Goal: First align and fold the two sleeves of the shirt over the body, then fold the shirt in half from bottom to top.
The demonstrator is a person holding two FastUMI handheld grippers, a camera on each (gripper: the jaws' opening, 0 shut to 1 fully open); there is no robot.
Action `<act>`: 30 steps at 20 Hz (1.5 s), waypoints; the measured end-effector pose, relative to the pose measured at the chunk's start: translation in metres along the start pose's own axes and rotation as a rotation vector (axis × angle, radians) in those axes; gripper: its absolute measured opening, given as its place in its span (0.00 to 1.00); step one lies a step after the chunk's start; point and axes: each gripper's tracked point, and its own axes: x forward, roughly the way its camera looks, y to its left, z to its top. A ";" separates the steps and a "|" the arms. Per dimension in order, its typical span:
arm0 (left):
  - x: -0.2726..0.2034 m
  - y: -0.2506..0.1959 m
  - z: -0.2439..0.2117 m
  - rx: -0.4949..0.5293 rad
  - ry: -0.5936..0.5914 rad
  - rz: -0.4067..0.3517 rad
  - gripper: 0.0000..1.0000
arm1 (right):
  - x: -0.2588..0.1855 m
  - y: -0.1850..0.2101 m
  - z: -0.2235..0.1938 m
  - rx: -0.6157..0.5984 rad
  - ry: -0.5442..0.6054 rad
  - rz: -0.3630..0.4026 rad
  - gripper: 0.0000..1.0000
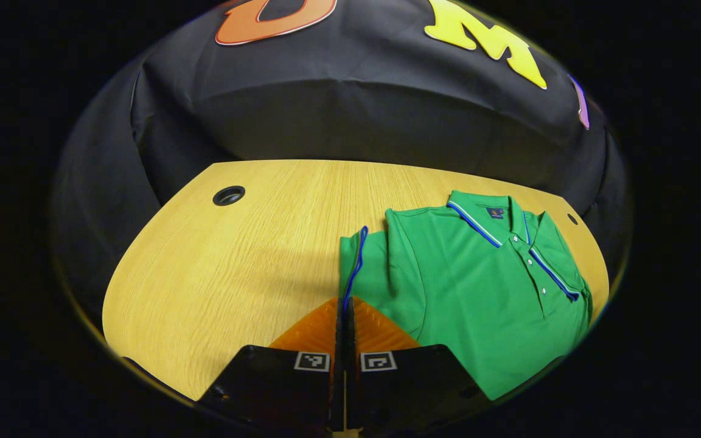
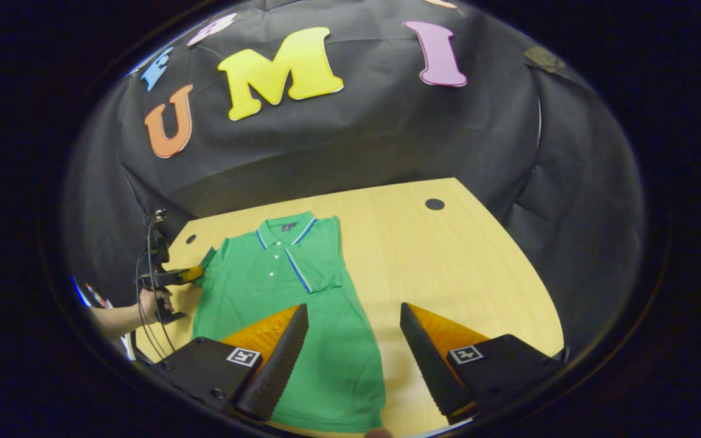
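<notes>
Plainly a soft, light thing to handle: a green short-sleeved polo shirt of thin knit cloth with blue-and-white trim (image 2: pixel 277 292), spread face up on the pale wood-grain counter (image 2: pixel 448 261), collar toward the booth's black cloth wall (image 2: pixel 350 134), hem toward the camera in the right gripper view. Judged limp and apt to sag, crease or slide on the smooth wood; best taken at a hem or a cuff, where the doubled cloth gives something to pinch. Wearer's left sleeve seemingly already laid over the body, to judge by the straight side edge in the right gripper view.

Left tongs (image 1: pixel 344 316) closed tight on the blue-piped cuff of the other sleeve (image 1: pixel 356 267), the cloth pinched between both fingers and lifted a little off the counter. Seen farther off in the right gripper view, the same tongs (image 2: pixel 195 275) at the shirt's far side, held by a hand (image 2: pixel 159 301). Right tongs (image 2: pixel 353 328) wide open and holding nothing, hovering above the lower right edge of the shirt.

Fold probably best made by carrying the cuff inward across the chest, low and slow, so the sleeve would not twist.

Ample bare wood on both flanks of the shirt; a round dark cable hole (image 1: pixel 229 195) well apart from the cloth, another (image 2: pixel 434 204) likewise. Counter's near edge close below the hem, so little margin there.
</notes>
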 end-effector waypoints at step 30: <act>-0.077 -0.143 0.010 0.183 -0.019 -0.126 1.00 | -0.047 -0.022 0.008 -0.043 -0.129 -0.025 0.98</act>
